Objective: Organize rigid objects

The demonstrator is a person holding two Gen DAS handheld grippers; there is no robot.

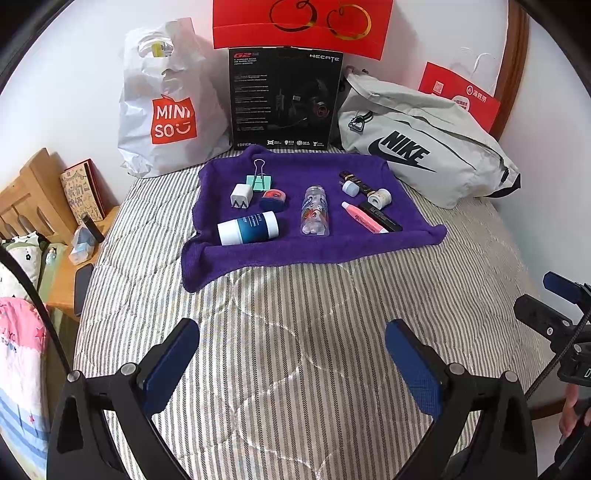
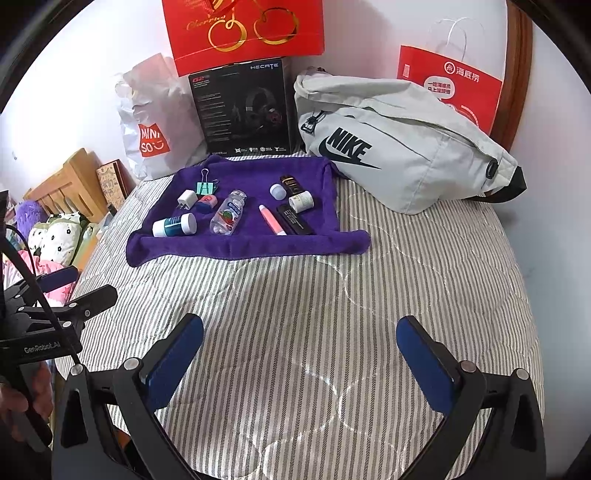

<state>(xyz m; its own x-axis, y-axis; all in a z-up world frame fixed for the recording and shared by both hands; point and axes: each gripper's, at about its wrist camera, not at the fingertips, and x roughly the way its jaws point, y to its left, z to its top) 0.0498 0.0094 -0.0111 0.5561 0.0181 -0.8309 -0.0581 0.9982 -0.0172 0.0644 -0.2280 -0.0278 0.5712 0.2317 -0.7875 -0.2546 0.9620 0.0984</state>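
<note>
A purple towel point(image 1: 295, 254) point(image 2: 192, 251) lies on the striped bed and carries several small items. Among them are a white-and-blue jar point(image 1: 247, 228) point(image 2: 174, 225) on its side, a clear bottle point(image 1: 315, 216) point(image 2: 228, 218), a pink tube point(image 1: 364, 218) point(image 2: 271, 219), a black stick point(image 1: 382, 217) point(image 2: 295, 220), a white charger point(image 1: 241, 196) point(image 2: 185, 199) and a teal binder clip point(image 1: 259, 179) point(image 2: 205, 186). My left gripper point(image 1: 291, 332) is open over bare bedding, well short of the towel. My right gripper point(image 2: 300, 330) is open too, empty, also short of the towel.
A grey Nike bag point(image 1: 424, 147) point(image 2: 399, 147) lies right of the towel. A black headset box point(image 1: 284, 99) point(image 2: 243, 110), a white Miniso bag point(image 1: 166, 110) and red paper bags point(image 2: 243, 29) stand along the wall. A wooden bedside table point(image 1: 62, 266) sits left. Striped bedding point(image 1: 295, 369) fills the foreground.
</note>
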